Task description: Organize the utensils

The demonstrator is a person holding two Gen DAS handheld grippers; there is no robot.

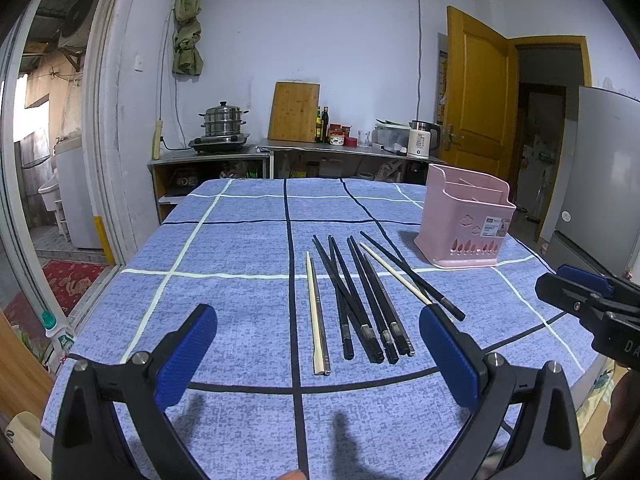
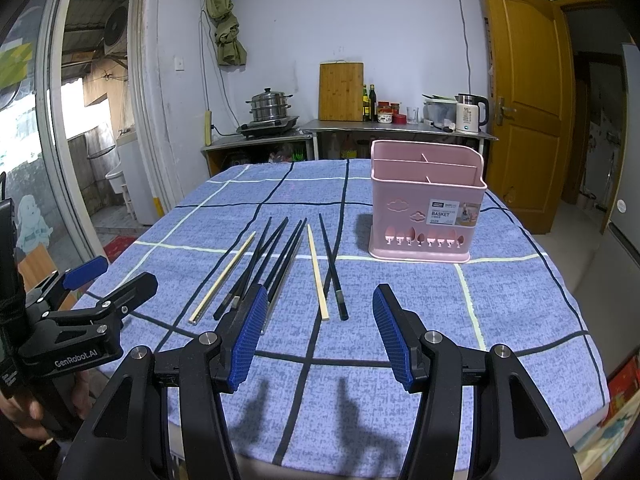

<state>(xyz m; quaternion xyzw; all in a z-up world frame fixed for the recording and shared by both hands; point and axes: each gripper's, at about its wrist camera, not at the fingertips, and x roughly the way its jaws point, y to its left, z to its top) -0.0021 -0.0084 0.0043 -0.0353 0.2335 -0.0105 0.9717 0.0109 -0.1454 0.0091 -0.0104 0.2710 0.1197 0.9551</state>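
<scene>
Several black chopsticks (image 1: 362,300) and light wooden chopsticks (image 1: 316,320) lie side by side on the blue checked tablecloth (image 1: 224,248). They also show in the right wrist view, black ones (image 2: 276,260) and a wooden one (image 2: 317,276). A pink divided utensil basket (image 1: 466,220) stands upright to their right, also in the right wrist view (image 2: 426,200). My left gripper (image 1: 318,344) is open and empty, just short of the chopsticks' near ends. My right gripper (image 2: 320,328) is open and empty, near the rightmost pair.
The left gripper shows at the left edge of the right wrist view (image 2: 92,300); the right gripper shows at the right edge of the left wrist view (image 1: 588,300). A steel counter (image 1: 348,148) with pot, cutting board and kettle stands behind the table. A yellow door (image 1: 476,96) is at right.
</scene>
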